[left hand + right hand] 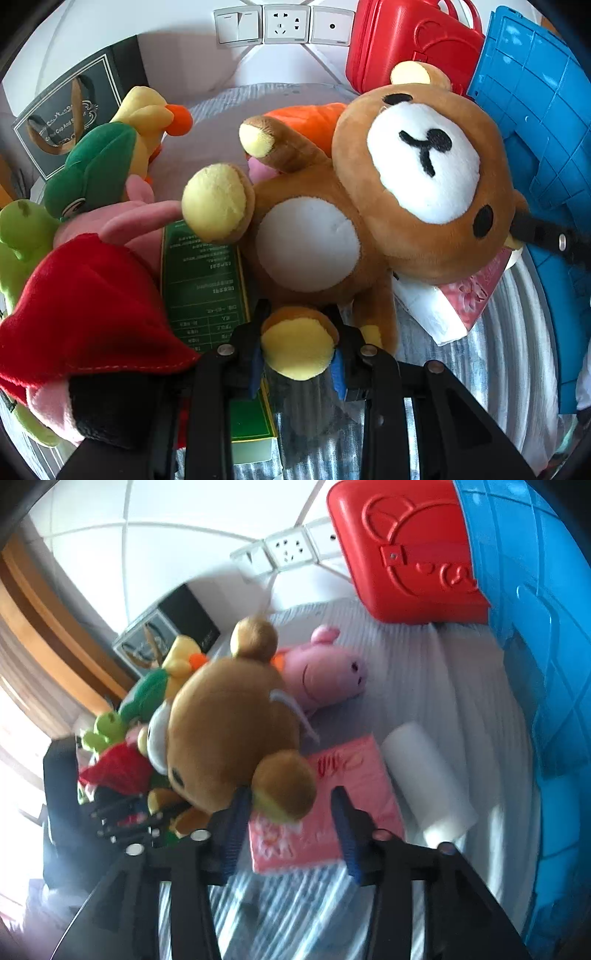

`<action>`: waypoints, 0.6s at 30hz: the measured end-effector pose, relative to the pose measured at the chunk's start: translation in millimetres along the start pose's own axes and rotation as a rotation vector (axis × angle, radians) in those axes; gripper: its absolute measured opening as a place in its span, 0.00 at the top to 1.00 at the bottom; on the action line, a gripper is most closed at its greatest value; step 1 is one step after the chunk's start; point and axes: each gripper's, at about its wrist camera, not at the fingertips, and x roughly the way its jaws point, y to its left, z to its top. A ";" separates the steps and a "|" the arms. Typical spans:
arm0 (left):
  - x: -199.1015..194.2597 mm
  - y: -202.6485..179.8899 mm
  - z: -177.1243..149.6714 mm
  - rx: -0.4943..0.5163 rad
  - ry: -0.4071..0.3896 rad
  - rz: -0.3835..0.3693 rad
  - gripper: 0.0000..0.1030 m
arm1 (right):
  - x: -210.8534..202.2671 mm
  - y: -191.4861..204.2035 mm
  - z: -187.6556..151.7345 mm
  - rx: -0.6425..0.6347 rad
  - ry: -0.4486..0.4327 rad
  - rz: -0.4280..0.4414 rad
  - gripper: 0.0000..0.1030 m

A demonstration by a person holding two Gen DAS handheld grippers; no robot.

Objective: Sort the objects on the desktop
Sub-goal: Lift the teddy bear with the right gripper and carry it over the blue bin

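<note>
A brown plush bear (369, 206) lies across the table, face toward my left wrist camera. My left gripper (300, 350) is shut on the bear's yellow-soled foot (297, 345). In the right wrist view the back of the bear's head (229, 734) shows. My right gripper (291, 808) is open, and the bear's ear (284, 786) lies between its blue pads, nearer the left pad (236, 823). One right finger (543, 236) shows beside the bear's head in the left wrist view.
Plush toys crowd the left: a red-dressed pink doll (88, 306), a green toy (92, 166), a yellow duck (147, 114), a pink pig (325, 675). A green box (207, 288), a pink tissue pack (354, 794) and a white roll (428, 782) lie nearby. A red case (402, 554) and a blue basket (546, 664) stand right.
</note>
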 end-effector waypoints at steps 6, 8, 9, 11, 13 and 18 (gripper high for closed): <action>-1.4 -1.8 -0.1 0.013 -0.008 0.026 0.72 | 14.1 -7.6 8.1 0.038 0.010 0.131 0.69; -2.3 -4.1 -2.0 0.027 -0.016 0.039 0.73 | 12.8 -3.4 6.1 0.021 0.003 0.126 0.73; -1.5 -4.1 -2.2 0.028 -0.020 0.042 0.73 | 10.2 0.0 4.7 0.010 -0.007 0.112 0.74; -5.2 -4.6 -3.7 0.023 -0.038 0.046 0.73 | 0.8 9.5 2.2 -0.010 -0.040 0.093 0.75; -14.4 -3.9 -3.7 0.030 -0.071 0.058 0.74 | -13.5 22.1 -0.2 -0.035 -0.079 0.086 0.76; -55.9 -1.5 -3.7 0.022 -0.174 0.063 0.74 | -55.8 52.8 -1.5 -0.089 -0.166 0.096 0.76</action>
